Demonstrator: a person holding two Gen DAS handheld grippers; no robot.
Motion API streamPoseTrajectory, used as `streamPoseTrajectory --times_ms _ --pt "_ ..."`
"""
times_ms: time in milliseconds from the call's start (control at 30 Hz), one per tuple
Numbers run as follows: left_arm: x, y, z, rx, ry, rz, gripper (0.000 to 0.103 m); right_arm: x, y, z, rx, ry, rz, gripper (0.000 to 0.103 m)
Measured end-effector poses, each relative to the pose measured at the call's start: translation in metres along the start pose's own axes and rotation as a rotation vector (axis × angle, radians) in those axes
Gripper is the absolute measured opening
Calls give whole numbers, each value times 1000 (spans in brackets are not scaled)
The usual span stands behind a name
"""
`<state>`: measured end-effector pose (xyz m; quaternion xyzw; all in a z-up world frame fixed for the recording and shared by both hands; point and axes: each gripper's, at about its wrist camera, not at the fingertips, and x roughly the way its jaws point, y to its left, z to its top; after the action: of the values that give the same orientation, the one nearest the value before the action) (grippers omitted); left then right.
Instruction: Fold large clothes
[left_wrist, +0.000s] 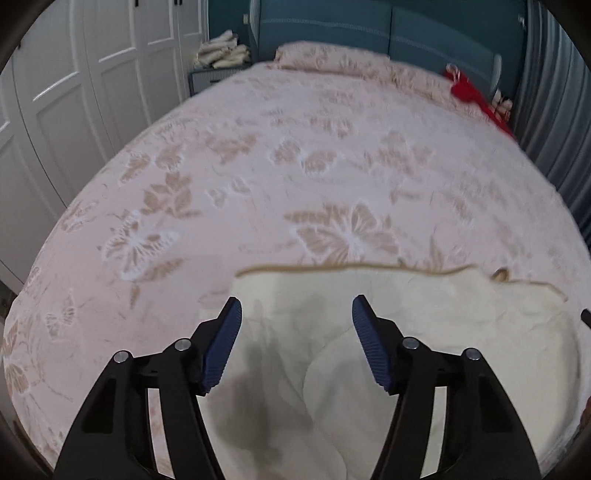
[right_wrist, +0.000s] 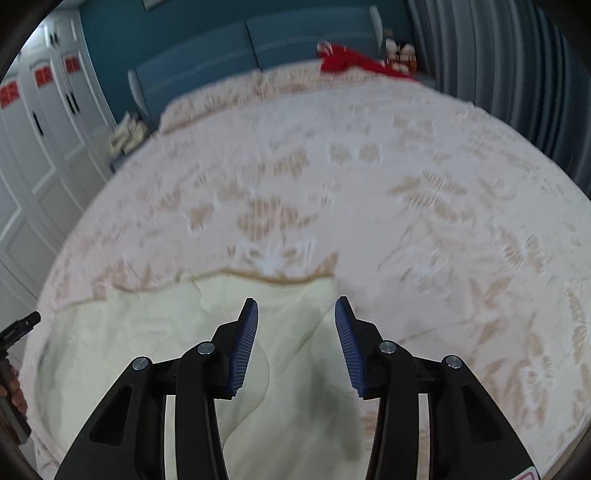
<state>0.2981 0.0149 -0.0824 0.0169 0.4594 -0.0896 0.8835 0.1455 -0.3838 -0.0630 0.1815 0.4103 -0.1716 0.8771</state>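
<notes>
While both claws hang above the near edge of the bed (left_wrist: 258, 155), the cream garment (left_wrist: 369, 332) lies flat on the butterfly-patterned bedspread directly beneath them, already doubled over so that its brown-trimmed far edge runs just ahead of the fingertips. Over the garment's left part, the left claw (left_wrist: 297, 312) has its jaws well apart with nothing between the blue pads (left_wrist: 221, 347); the cloth below is free of them, which suggests it has been laid down to rest there rather than carried. A curved seam and soft creases show under this claw, so the fold looks settled but not smoothed. Further right, the right claw (right_wrist: 295, 312) stands over the garment's right end, its jaws parted less widely and likewise empty, pads clear of the fabric. Beyond its right finger only bedspread shows, so this claw sits at the garment's edge, a sensible spot for taking the next corner. At the left rim of the right view, a hand (right_wrist: 14, 391) holding the other tool's handle is partly visible. Far ahead of both claws, a red cloth (right_wrist: 351, 59) lies by the blue headboard (right_wrist: 221, 55), well apart from the work.
</notes>
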Motion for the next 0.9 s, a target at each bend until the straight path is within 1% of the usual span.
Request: streamPoseTrajectory --times_ms 33,100,133,167,267,300,400,467,567,733,900 --pt "7 -1 -3 -8 16 0 55 8 1 0 -2 15 3 35" --pt "23 2 -8 -27 33 18 55 23 4 0 -3 40 -4 26" --pt "27 3 -10 -27 34 27 55 31 3 0 -3 53 -3 24" --pt "32 3 -11 -24 40 39 55 40 2 1 1 67 -6 19" --pt "41 6 -12 -17 44 51 56 60 -7 -1 26 97 -11 14" --pt "45 7 -13 -18 45 53 56 65 -10 -1 39 105 -8 10" --pt "54 11 -16 -26 42 55 58 78 -18 -4 85 115 10 4" --pt "59 8 -20 -18 31 74 59 83 -18 -7 88 113 8 3" --pt "64 3 -22 0 20 104 60 87 -12 -10 58 98 -16 3" --pt "67 -1 -25 14 4 133 61 89 -5 -16 26 55 -59 3" --pt "70 -5 -27 31 -11 166 62 91 -1 -17 6 31 -87 3"
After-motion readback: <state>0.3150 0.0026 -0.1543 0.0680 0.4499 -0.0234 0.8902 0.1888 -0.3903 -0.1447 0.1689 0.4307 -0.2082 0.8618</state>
